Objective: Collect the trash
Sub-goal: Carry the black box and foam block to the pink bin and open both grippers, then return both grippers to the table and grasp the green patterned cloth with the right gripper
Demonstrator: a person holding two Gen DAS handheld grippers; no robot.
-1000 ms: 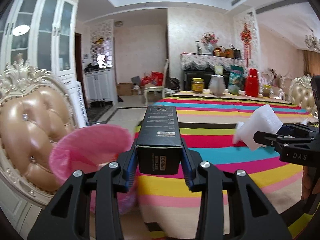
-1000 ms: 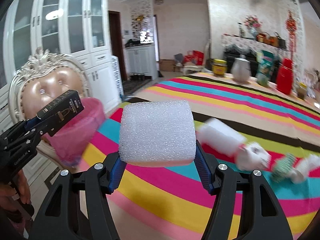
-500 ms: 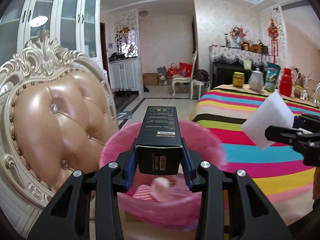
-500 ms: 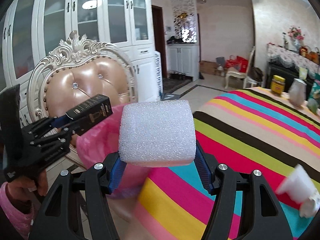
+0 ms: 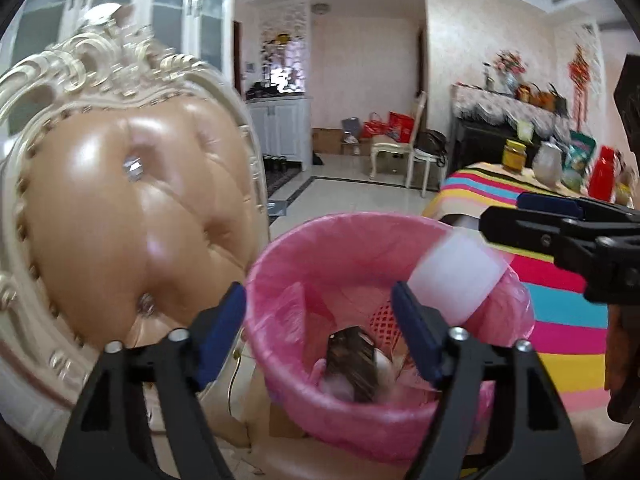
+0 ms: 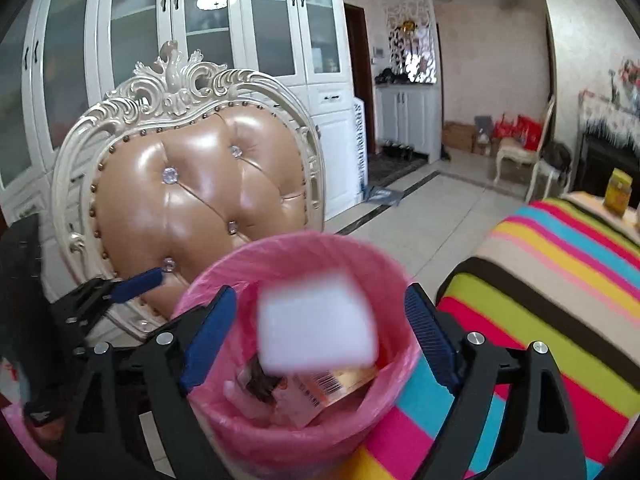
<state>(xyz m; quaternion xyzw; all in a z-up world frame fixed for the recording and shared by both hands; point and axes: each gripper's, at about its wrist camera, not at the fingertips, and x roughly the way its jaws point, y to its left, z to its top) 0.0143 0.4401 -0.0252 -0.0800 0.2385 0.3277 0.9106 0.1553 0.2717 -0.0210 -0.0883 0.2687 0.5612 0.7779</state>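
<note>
Both grippers spread wide, empty: left gripper [image 5: 320,316], right gripper [image 6: 320,328] over pink bin [image 6: 224,280]; foam block [image 6: 316,332] mid-air, blurred.

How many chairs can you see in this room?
2: the tufted tan chair right behind the pink bin, and a small cream chair across the floor. Others may be hidden.

We see a tufted tan chair [image 6: 192,196] before white glass-door cabinets [image 6: 224,32], pale floor tiles [image 6: 432,216], floral wallpaper, and a striped cloth [image 6: 560,280].
</note>
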